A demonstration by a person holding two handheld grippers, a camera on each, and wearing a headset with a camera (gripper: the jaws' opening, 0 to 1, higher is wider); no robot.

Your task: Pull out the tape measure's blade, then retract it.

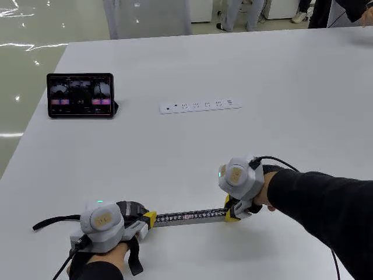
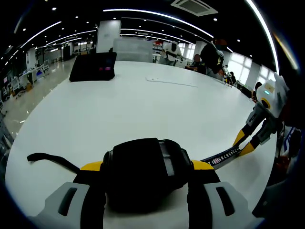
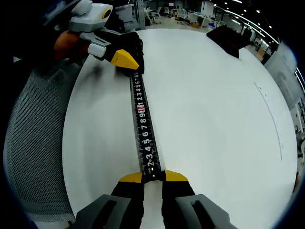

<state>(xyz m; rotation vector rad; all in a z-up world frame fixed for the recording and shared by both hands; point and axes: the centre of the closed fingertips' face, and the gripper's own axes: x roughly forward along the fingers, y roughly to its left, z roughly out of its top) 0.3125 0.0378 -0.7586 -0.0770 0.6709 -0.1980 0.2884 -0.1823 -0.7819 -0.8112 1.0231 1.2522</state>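
White bench (image 1: 280, 87) top, with the work low on it, close to the person. The left claw (image 1: 145, 220) is clamped around the black body of the tape measure (image 2: 143, 171), with a yellow-tipped jaw pressed to each side of the case. The blade (image 3: 144, 129) runs out of the case low over the bench, numbers facing up, to the right claw (image 3: 153, 177). That claw's jaws are closed on the blade's free end. A black wrist strap (image 1: 52, 221) trails from the case across the bench. A tablet (image 1: 80, 94) and a power strip (image 1: 200, 105) sit well apart, farther back.

The main risk appears to be the right claw's hold. It pinches only the thin tip of the blade, so a slight slip would probably let the spring whip the blade back into the case, slamming the end hook against its mouth. Letting go outright instead of walking the blade in would likely do the same.

A pull off to one side, or a lift, could twist or kink the blade. The case is rounded, so it might rotate or slide between the left jaws under tension. The loose strap might snag under that claw.
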